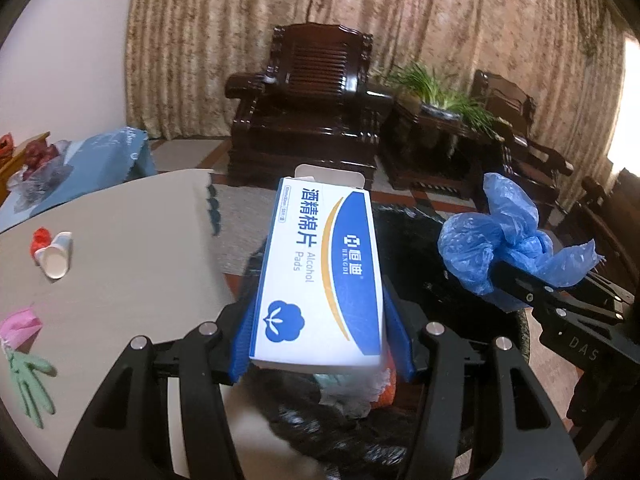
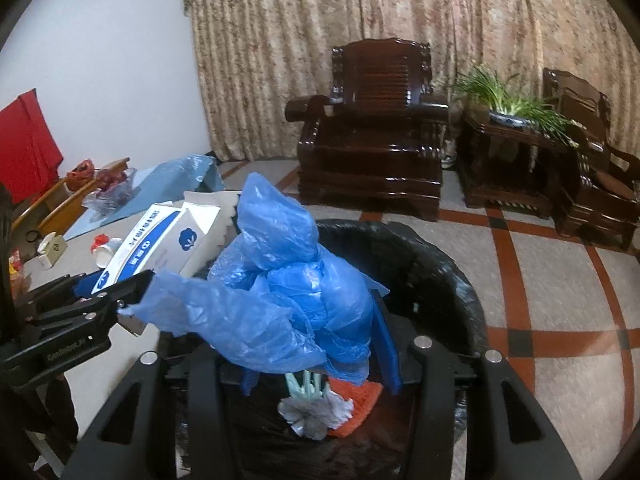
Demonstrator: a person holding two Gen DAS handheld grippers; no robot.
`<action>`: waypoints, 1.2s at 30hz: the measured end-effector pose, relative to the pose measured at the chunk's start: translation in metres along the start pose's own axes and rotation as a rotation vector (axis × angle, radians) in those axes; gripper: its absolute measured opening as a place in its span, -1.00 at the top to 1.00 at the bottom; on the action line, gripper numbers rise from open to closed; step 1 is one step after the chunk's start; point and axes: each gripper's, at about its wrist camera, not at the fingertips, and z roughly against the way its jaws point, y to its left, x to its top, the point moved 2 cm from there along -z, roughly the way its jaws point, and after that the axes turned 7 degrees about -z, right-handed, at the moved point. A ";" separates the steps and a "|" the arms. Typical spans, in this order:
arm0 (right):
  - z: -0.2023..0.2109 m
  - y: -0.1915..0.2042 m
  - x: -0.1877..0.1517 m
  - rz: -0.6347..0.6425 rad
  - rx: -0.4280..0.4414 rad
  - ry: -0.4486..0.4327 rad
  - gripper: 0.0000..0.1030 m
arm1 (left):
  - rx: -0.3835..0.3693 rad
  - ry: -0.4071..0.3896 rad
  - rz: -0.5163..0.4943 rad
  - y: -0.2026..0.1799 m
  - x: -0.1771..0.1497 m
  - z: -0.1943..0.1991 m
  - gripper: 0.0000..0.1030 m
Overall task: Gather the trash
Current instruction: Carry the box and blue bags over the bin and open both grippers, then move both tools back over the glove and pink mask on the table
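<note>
Black-lined trash bin (image 2: 440, 272) beside the pale worktop (image 1: 132, 248), already containing a green glove, crumpled white paper and an orange scrap. Above the bin mouth: white-and-blue box (image 1: 320, 280) clamped lengthwise between the half-spread blue pads of the left tool (image 1: 320, 344); crumpled blue plastic bag (image 2: 280, 292) pinched in the partly spread right tool (image 2: 320, 364). Remaining on the worktop: green glove (image 1: 30, 380), pink scrap (image 1: 20, 322), paper cup (image 1: 56, 256), red scrap (image 1: 40, 240).
</note>
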 end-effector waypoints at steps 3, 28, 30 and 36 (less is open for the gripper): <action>-0.003 -0.010 0.000 -0.017 -0.008 0.008 0.08 | -0.015 0.016 -0.019 -0.009 -0.002 -0.012 -0.04; 0.008 -0.018 -0.010 -0.043 -0.024 -0.015 -0.89 | 0.003 0.026 -0.002 0.017 -0.007 -0.001 -0.69; 0.011 -0.005 -0.007 -0.029 -0.001 -0.029 -0.89 | 0.040 0.011 0.004 0.030 -0.009 0.014 -0.71; 0.013 0.051 0.001 0.018 0.098 -0.050 -0.89 | 0.148 -0.032 0.067 0.076 -0.013 0.057 -0.72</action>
